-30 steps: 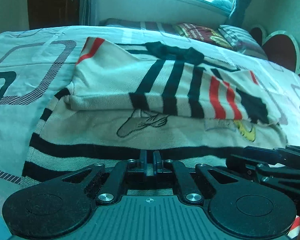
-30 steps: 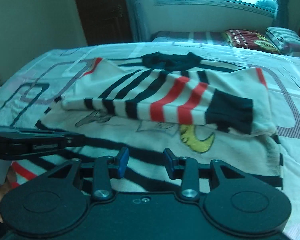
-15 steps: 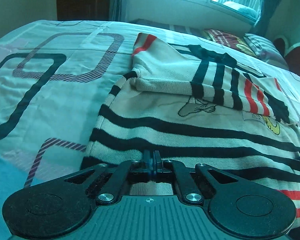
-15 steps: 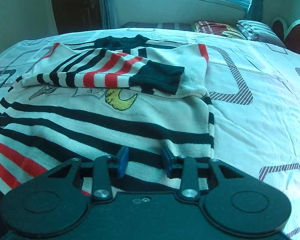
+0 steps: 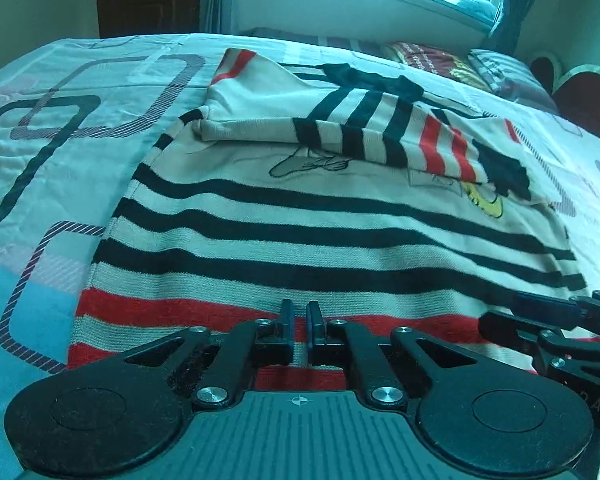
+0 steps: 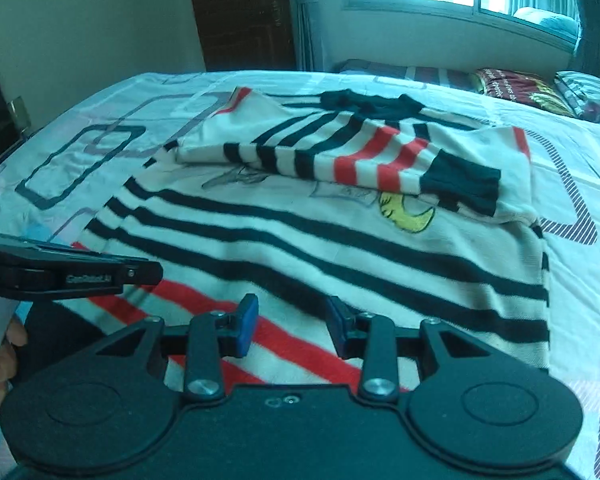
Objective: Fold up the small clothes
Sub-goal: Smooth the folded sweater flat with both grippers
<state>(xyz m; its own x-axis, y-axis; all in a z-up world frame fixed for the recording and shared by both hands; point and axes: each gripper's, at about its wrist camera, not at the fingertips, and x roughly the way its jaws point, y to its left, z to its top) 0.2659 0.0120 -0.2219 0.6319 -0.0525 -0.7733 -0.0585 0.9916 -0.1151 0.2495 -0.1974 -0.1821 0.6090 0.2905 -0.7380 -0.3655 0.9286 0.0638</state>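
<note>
Item: striped sweater [image 5: 320, 232], sleeves folded in. Our left gripper [image 5: 298, 330] is nearly closed, apparently pinching the hem; right gripper [image 6: 292, 326] gapes, empty. We should grip both hem corners evenly.

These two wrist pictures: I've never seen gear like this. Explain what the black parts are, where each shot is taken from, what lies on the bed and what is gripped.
No robot arm here: a person holds a handheld tool in each hand, and each carries a camera looking forward along its two fingers.

In the left wrist view, the left tongs sit at the bottom edge, their fingers almost closed over the near hem; whether they pinch cloth is unclear. The right tool pokes in at that view's right side.

In the right wrist view, the right tongs stand open, holding nothing.

On the patterned bedsheet lies a cream knitted sweater with black and red stripes. Its striped sleeves are already folded across the chest. Pillows lie under the window.
</note>
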